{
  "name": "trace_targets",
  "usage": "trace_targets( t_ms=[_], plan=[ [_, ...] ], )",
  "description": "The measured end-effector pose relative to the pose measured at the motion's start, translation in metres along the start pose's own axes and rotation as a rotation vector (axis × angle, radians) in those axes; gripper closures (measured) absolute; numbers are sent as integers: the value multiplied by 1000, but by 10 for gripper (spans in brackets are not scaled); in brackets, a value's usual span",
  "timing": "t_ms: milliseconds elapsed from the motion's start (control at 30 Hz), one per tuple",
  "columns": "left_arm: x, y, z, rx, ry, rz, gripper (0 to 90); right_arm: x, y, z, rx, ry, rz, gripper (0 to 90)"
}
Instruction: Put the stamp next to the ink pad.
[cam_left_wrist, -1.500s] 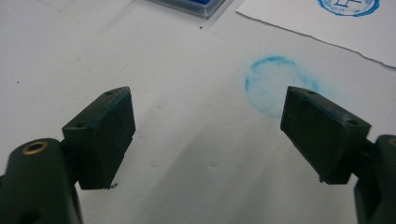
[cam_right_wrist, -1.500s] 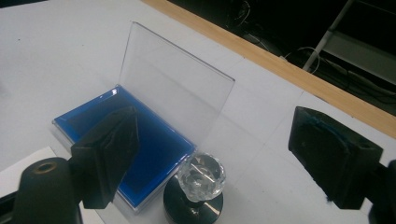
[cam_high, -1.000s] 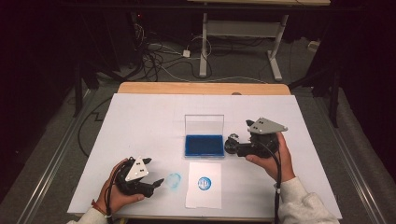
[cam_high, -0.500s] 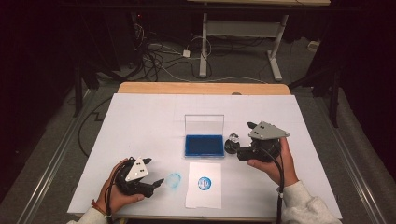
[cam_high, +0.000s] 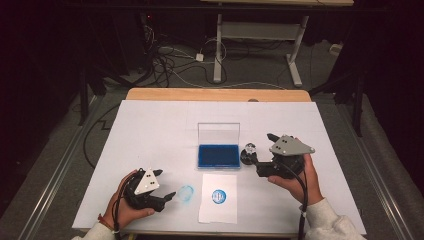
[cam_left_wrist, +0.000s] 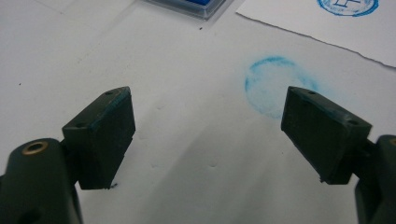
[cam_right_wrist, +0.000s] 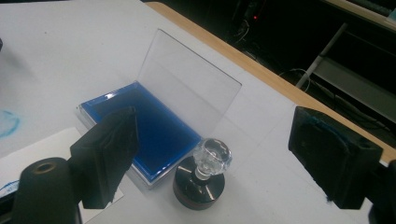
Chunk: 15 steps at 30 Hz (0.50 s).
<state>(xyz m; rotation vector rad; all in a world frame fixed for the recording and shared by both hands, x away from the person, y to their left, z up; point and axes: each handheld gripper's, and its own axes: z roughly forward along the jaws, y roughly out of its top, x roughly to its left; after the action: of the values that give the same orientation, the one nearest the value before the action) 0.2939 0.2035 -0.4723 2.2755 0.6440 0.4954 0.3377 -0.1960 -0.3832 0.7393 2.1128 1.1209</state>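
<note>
- Blue ink pad (cam_high: 218, 155) sits mid-frame in the high view, inside a clear plastic case whose lid (cam_high: 218, 133) stands open and upright behind it. The tray is filled edge to edge with that dark blue pad and nothing else that I can see.
- The stamp (cam_right_wrist: 201, 175), a round black base with a clear faceted knob on top, stands upright on the table just beside the case's right edge in the high view (cam_high: 248, 153), touching or nearly so; can't tell which.
- Right gripper (cam_high: 259, 159), right of centre in the high view, has its jaws wide apart either side of the stamp, not gripping it. In its own view the stamp sits low-centre between the two black pads.
- Left gripper (cam_high: 172, 196), lower left of the high view, rests low over the table with jaws apart, holding nothing.
- A smudgy blue ring (cam_left_wrist: 275, 87) is printed straight on the white table cover (cam_high: 150, 130), just ahead of the left gripper.
- A white sheet of paper (cam_high: 218, 210) lies below the case, bottom centre, with a crisp round blue stamp mark (cam_high: 218, 196) on it.
</note>
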Motion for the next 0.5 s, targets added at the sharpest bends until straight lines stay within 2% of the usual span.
trace_targets(
  t_ms=[133,500],
  plan=[
    [0,0,0,-3,-1,-2,171,0,-2,-3,2,2,5,165],
    [0,1,0,-3,-1,-1,171,4,-11,-12,-12,-5,-27,165]
  ],
)
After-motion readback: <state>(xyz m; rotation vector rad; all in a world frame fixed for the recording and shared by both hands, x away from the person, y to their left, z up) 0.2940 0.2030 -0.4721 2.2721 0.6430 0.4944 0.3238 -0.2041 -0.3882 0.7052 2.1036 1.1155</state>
